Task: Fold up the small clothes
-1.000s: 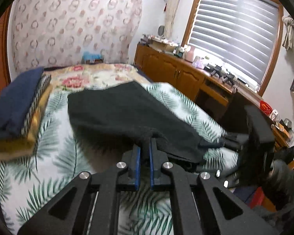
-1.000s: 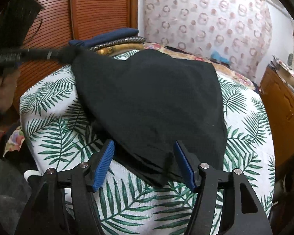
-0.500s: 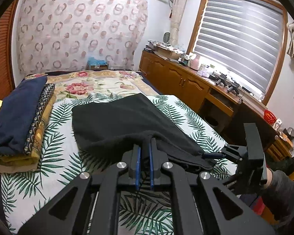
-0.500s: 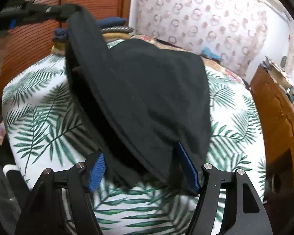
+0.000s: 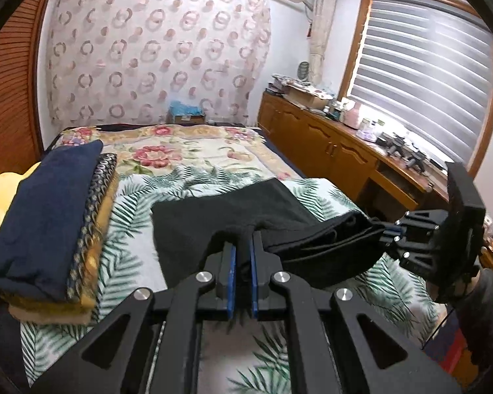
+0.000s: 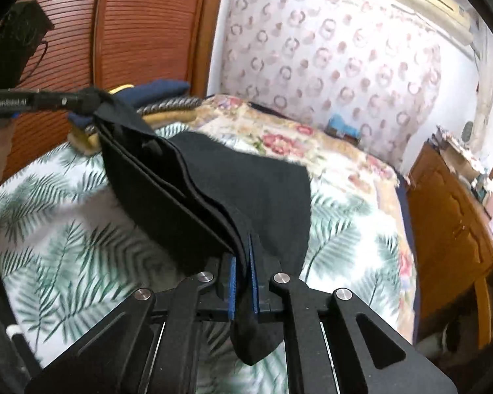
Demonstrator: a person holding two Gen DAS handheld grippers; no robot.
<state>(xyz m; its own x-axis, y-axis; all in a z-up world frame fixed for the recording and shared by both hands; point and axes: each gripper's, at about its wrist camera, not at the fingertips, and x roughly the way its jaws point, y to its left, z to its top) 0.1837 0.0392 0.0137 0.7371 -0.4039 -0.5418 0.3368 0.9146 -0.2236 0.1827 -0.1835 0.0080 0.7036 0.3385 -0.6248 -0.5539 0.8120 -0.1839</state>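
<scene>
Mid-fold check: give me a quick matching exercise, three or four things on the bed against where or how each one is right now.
Things:
1. black garment
2. navy folded cloth
3. left gripper
4. floral blanket

States:
A. top of the folded stack
B. spread at the bed's far end
C. held at two corners, part lifted
D. shut on cloth

Pairs: 1-C, 2-A, 3-D, 4-B

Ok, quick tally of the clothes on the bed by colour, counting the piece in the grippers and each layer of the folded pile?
Black: 1, the black garment, pinched by both the left gripper and the right gripper.
Navy: 1, the navy piece on top of the pile.
Patterned dark: 1, the patterned piece.
Mustard yellow: 1, the mustard piece.
Cream: 1, the cream piece at the bottom.
Total: 5
</scene>
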